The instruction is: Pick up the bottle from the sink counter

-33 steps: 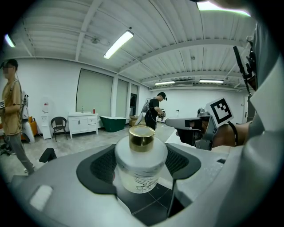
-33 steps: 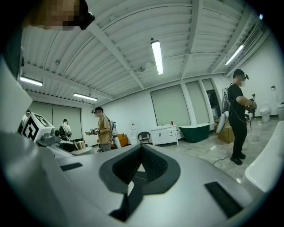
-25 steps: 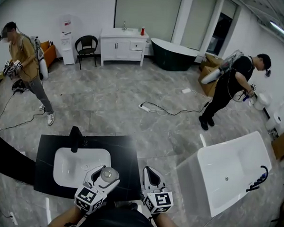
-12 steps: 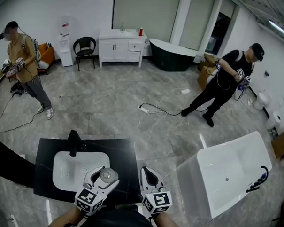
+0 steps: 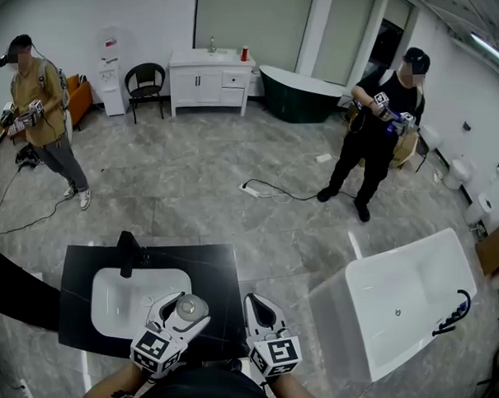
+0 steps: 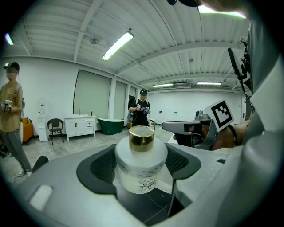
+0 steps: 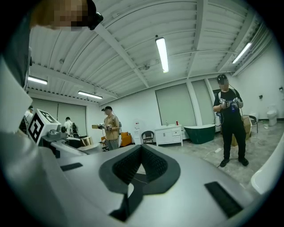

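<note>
A squat white bottle [image 6: 141, 167] with a gold cap [image 6: 141, 135] sits between the dark pads of my left gripper [image 6: 141, 156], which is shut on it. In the head view the bottle [image 5: 190, 307] and left gripper [image 5: 179, 314] hang over the front part of the black sink counter [image 5: 221, 268]. Whether the bottle's base touches the counter is unclear. My right gripper [image 5: 257, 311] is just to the right, at the counter's front edge. Its jaws [image 7: 141, 150] are shut with nothing between them.
A white basin [image 5: 122, 295] with a black faucet [image 5: 128, 250] is set into the counter's left half. A white bathtub [image 5: 410, 294] stands to the right. One person [image 5: 39, 112] stands far left, another [image 5: 374, 131] far right, and a cable [image 5: 290, 192] lies on the floor.
Both grippers and the bottle have hardly moved. The person at the right has straightened up and stepped left.
</note>
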Tool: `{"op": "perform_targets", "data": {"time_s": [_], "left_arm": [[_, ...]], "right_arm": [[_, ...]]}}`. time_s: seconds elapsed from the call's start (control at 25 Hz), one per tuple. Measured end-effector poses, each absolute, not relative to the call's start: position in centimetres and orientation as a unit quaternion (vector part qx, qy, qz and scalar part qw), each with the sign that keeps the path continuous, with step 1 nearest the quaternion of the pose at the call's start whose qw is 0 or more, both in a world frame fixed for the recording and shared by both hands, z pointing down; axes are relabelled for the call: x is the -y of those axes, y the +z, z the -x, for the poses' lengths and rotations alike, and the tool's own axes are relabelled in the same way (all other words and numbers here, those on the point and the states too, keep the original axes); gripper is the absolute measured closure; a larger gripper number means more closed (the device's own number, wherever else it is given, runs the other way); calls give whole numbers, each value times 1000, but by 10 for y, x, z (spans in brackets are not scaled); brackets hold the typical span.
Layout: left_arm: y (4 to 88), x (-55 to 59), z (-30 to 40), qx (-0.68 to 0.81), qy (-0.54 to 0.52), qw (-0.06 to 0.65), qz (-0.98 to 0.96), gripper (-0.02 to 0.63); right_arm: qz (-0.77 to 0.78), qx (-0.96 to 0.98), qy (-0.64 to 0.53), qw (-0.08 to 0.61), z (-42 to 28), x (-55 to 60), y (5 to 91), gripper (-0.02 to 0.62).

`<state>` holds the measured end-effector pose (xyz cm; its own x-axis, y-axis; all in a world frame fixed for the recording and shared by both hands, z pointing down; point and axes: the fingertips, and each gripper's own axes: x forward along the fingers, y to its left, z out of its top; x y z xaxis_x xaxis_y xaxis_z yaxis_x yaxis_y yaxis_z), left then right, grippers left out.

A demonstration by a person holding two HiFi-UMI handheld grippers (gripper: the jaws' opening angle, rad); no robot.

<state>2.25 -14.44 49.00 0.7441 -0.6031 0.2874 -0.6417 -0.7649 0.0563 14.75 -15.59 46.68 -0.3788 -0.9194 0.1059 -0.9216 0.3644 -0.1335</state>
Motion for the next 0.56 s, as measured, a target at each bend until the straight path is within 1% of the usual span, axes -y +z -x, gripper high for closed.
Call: {"op": "perform_targets", "data": {"time_s": [0.56], "left_arm": [[491,148,-12,337,122,84,-930,272]], "right_arm": [[-557,825,95,17,-139,159,474,589]]}}
